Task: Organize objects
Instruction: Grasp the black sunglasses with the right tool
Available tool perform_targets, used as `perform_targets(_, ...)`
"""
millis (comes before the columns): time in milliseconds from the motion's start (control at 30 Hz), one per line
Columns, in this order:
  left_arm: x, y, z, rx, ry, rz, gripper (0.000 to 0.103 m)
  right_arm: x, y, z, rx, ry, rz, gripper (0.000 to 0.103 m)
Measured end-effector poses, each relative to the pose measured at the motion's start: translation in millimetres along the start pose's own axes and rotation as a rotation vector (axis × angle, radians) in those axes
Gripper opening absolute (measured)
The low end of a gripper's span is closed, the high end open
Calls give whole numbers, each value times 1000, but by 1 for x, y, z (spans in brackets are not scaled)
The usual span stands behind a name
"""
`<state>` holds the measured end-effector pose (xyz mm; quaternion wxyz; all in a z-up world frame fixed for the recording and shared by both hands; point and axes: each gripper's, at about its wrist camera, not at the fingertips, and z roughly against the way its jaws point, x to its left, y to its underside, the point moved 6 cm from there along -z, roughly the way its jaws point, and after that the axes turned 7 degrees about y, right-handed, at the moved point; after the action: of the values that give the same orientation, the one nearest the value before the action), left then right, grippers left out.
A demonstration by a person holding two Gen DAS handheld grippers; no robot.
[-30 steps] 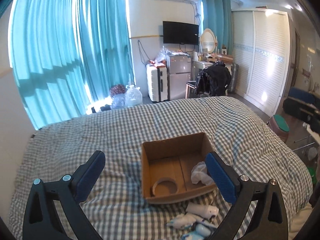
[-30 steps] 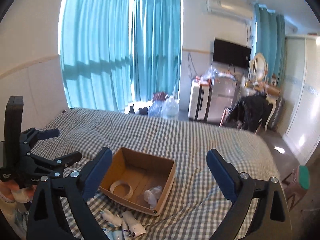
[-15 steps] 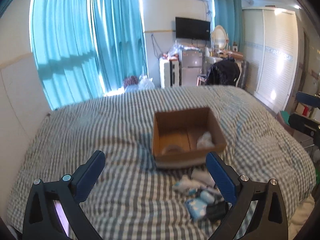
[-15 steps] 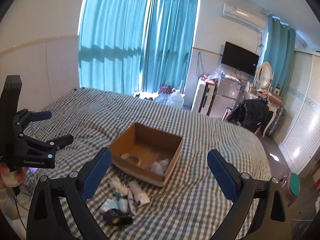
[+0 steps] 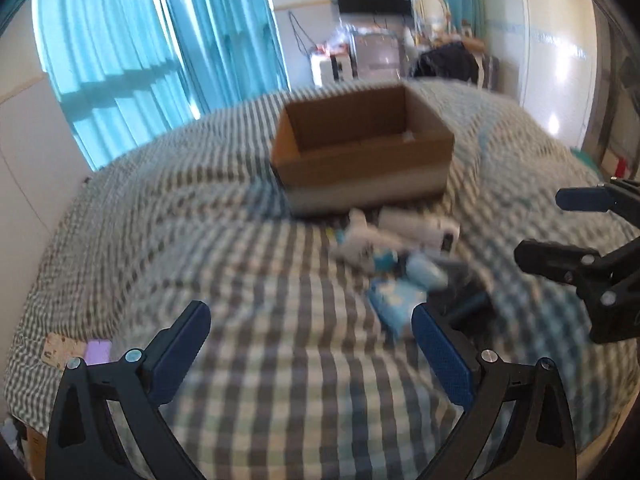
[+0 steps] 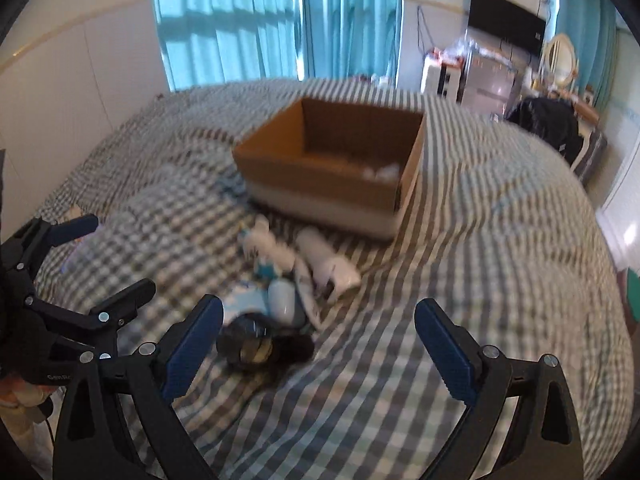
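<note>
- On the checked bedspread [image 6: 460, 280], just in front of the cardboard box [image 6: 332, 168], your loose things lie in 1 tight heap: a white tube [image 6: 328, 260], a white bottle [image 6: 266, 246], a pale blue packet [image 5: 394, 300] and a dark round object [image 6: 256, 346].
- Your right gripper [image 6: 318, 344] has its fingers spread wide and empty; your left gripper [image 5: 310, 356] is spread just as wide, holding nothing.
- Both views are blurred, so you could misjudge which item sits between the pads and pinch 2 at once.
- The heap overlaps, so lifting 1 piece will likely drag or roll a neighbour.
- The bedspread is soft and wrinkled, so a low close may catch cloth.
- The grippers are near each other over the same heap; they could collide.
- The box is light, so a bump may shove it.
</note>
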<state>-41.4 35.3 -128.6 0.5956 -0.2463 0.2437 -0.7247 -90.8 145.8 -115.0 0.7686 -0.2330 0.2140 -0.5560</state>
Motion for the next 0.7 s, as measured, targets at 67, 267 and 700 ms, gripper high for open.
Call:
perform_targets(67,1,3,-5,12,-1,4,103,2,14,-15,63,-26,-29,97)
perform_targets(267,27,9,-12,41,-32,68,103,11,28,-43,163,-78,-72,97)
perform_targets(700,40,16,-17,74,-24,114,103,46,28,-87,210,-128,7,96)
